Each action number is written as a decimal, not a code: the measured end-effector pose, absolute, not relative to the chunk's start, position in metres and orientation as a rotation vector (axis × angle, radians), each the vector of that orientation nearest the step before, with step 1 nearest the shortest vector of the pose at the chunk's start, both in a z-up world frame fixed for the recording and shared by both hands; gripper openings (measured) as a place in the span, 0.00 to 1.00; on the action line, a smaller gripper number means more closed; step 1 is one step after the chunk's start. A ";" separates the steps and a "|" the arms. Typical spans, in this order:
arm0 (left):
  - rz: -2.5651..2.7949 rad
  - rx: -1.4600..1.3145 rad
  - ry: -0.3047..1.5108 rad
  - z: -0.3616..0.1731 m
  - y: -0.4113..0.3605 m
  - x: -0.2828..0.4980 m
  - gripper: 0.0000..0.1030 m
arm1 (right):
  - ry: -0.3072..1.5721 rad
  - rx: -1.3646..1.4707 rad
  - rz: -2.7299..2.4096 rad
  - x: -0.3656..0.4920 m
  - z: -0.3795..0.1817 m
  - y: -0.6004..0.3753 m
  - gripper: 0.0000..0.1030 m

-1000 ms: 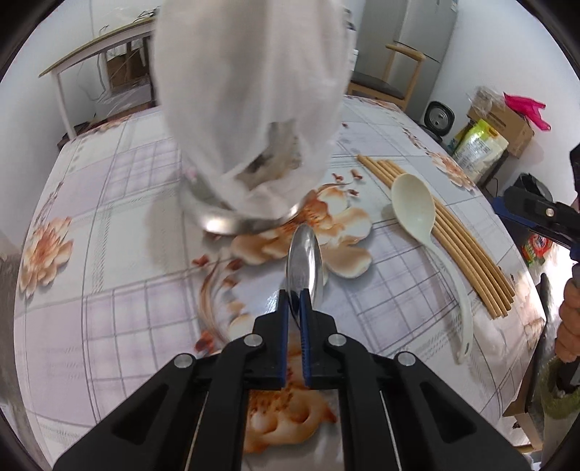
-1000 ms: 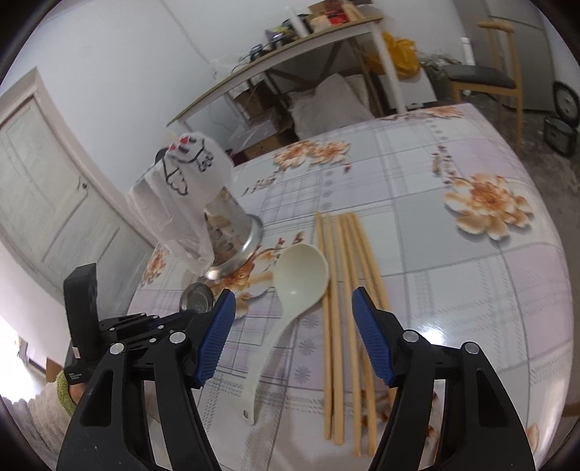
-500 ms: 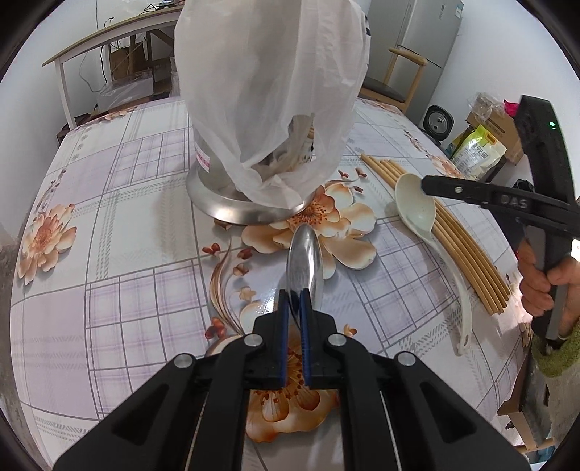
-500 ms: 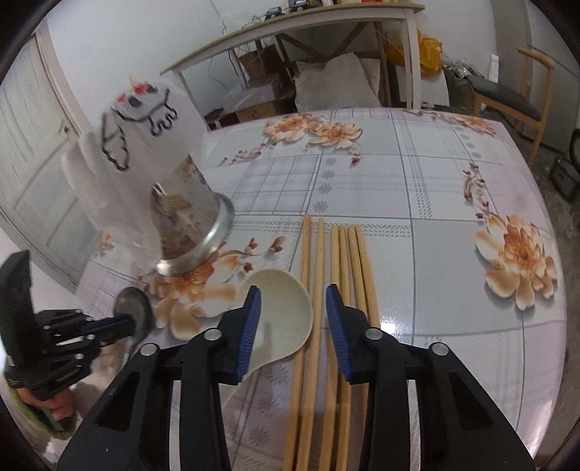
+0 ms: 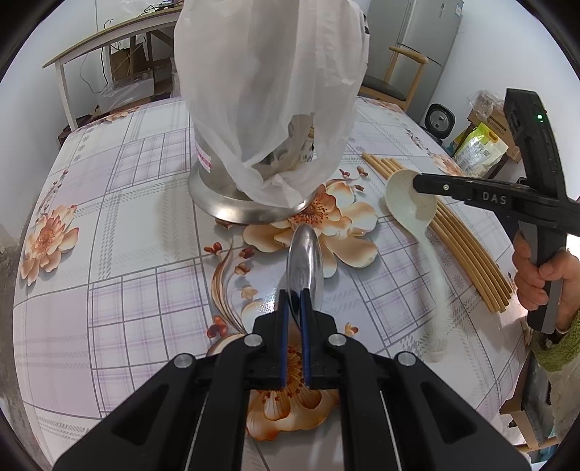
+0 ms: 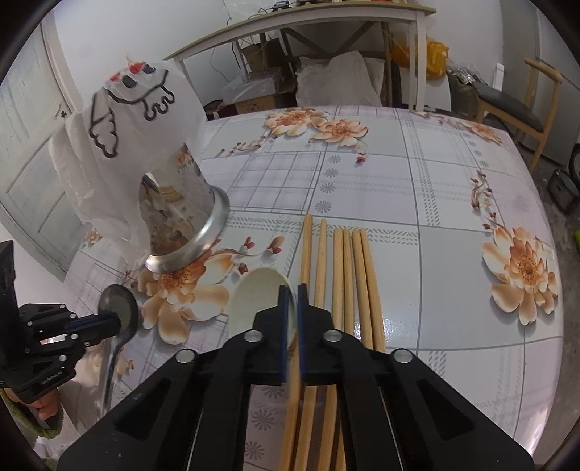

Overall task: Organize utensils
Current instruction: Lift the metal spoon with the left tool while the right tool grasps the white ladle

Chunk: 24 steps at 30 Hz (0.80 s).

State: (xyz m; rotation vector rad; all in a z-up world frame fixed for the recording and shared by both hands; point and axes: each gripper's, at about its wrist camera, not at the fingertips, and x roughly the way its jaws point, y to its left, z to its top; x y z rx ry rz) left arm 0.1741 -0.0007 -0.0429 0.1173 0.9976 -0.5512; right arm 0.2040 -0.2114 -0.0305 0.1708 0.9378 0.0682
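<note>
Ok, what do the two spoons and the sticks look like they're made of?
Spoon in the left tongs: polished metal, likely steel, since it mirrors the room. Ladle spoon: matte cream, faintly speckled, probably plastic or melamine; can't tell which. Sticks: pale tan and unglossy, likely bamboo or wood.

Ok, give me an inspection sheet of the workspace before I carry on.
Surface: round table with a floral cloth.
Job's things: metal holder upright under a white bag; metal spoon held off the cloth; ladle lying beside six chopsticks.
Clutter: nothing seen on the table.
Grippers: left gripper shut on the metal spoon; right gripper has just been closing, now shut at the ladle bowl's rim; whether the rim is pinched is unclear.
Cables: loose wires under the desk, off the table.
Surroundings: chair, fridge, boxes on the floor.
</note>
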 end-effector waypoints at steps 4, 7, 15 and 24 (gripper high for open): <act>-0.550 0.120 1.000 -0.042 -0.001 0.173 0.06 | 0.907 0.169 0.052 0.193 -0.020 -0.207 0.02; -0.547 0.122 1.005 -0.043 -0.001 0.174 0.06 | 0.869 0.157 0.022 0.182 -0.010 -0.203 0.02; -0.534 0.142 1.003 -0.042 -0.004 0.173 0.06 | 0.755 0.185 -0.059 0.147 0.020 -0.206 0.02; -0.513 0.131 1.003 -0.038 -0.005 0.171 0.04 | 0.691 0.221 -0.102 0.121 0.039 -0.211 0.02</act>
